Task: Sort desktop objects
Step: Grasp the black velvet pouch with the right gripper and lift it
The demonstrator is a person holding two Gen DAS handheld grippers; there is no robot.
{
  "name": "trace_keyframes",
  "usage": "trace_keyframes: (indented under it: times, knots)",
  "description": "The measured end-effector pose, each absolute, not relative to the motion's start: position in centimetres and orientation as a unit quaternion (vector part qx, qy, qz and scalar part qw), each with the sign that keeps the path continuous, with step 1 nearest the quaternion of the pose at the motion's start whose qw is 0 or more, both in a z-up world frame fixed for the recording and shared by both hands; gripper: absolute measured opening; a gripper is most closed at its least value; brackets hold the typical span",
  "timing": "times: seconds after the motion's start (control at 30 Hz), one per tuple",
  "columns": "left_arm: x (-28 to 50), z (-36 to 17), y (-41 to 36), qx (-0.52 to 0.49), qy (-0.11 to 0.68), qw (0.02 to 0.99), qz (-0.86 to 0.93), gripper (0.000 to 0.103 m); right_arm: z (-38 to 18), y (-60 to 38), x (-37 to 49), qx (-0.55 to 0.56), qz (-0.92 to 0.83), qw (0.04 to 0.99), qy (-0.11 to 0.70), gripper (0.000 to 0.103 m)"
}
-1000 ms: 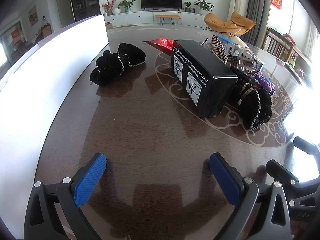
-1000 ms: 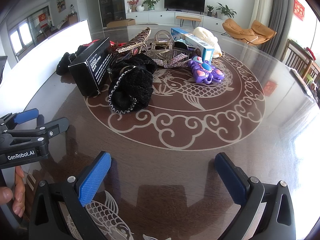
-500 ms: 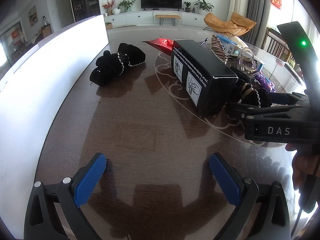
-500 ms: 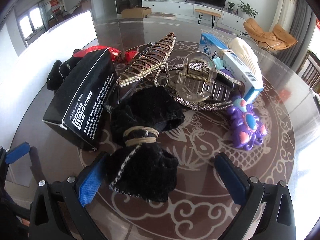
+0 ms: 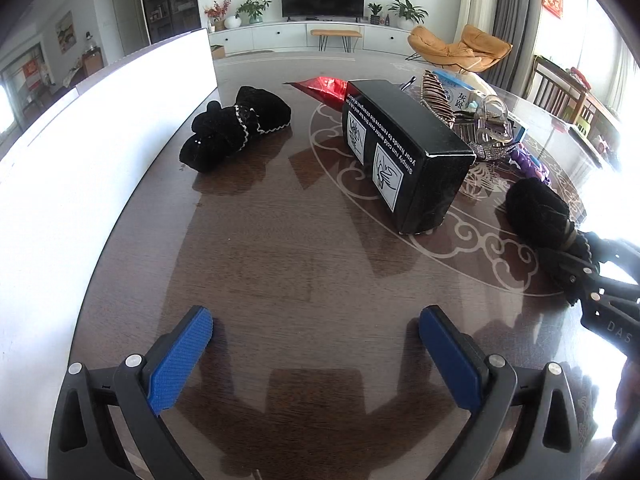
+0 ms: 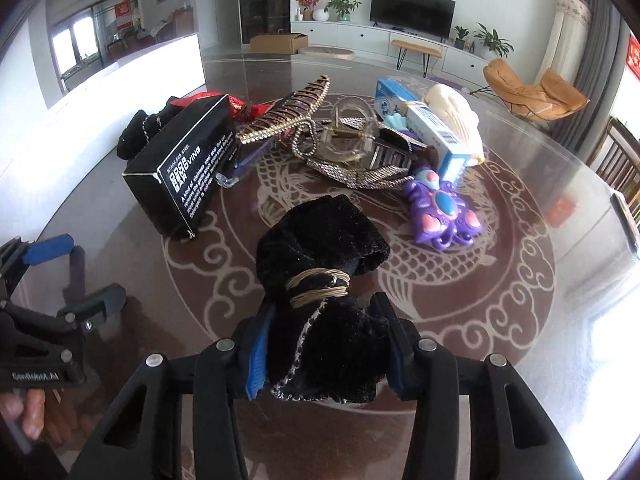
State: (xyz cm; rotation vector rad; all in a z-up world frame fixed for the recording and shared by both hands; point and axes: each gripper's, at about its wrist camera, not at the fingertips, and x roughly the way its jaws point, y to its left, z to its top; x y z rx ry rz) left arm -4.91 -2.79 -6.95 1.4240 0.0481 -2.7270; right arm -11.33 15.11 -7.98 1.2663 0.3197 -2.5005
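Note:
A black fuzzy bundle [image 6: 320, 248] tied with a tan band lies on the patterned brown table [image 6: 460, 320], between the jaws of my right gripper [image 6: 324, 320]. The jaws are closing and both blue pads press into its near end. In the left wrist view the same bundle [image 5: 536, 208] sits at the right, with the right gripper [image 5: 592, 280] behind it. A second black bundle [image 5: 236, 128] lies at the far left by the white panel. My left gripper [image 5: 316, 344] is open over bare table, holding nothing.
A black box [image 6: 184, 164] stands left of the held bundle. Behind it are rhinestone hair clips [image 6: 292, 114], a clear claw clip [image 6: 352, 136], a blue-white carton [image 6: 424, 124], a purple toy [image 6: 440, 208] and a red packet [image 5: 324, 86]. A white panel [image 5: 80, 160] borders the table's left side.
The right gripper moved forward to the black bundle and its jaws came together on it. The bundle now lies away from the black box. The left gripper stayed put.

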Motion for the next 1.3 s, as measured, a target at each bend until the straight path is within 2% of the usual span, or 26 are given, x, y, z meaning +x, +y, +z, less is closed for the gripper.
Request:
trace_keyframes:
  times: [0.07, 0.1, 0.2, 0.43, 0.9, 1.3]
  knots:
    - [-4.9, -7.0, -2.8, 0.463, 0.016, 0.032, -0.886, 0.103, -7.8, 16.4, -10.4, 0.440, -0.878, 0.147, 0.120, 0.048]
    - [-4.9, -7.0, -2.8, 0.463, 0.015, 0.033, -0.886, 0.103, -7.8, 16.9, -10.0, 0.438, -0.879, 0.143, 0.123, 0.052]
    - [-4.9, -6.9, -2.8, 0.463, 0.015, 0.033, -0.886, 0.103, -7.8, 17.9, -9.8, 0.442, -0.880, 0.126, 0.123, 0.078]
    - [-4.9, -6.9, -2.8, 0.462, 0.016, 0.032, -0.886, 0.103, -8.2, 18.9, -10.9, 0.441, -0.886, 0.111, 0.094, 0.092]
    - [-5.1, -6.9, -2.8, 0.462, 0.016, 0.033, -0.886, 0.103, -8.7, 20.0, -11.5, 0.452, -0.884, 0.106, 0.062, 0.102]
    - [-5.5, -6.5, -3.2, 0.466, 0.028, -0.001, -0.884, 0.103, -8.7, 20.0, -11.6, 0.452, -0.884, 0.105, 0.062, 0.103]
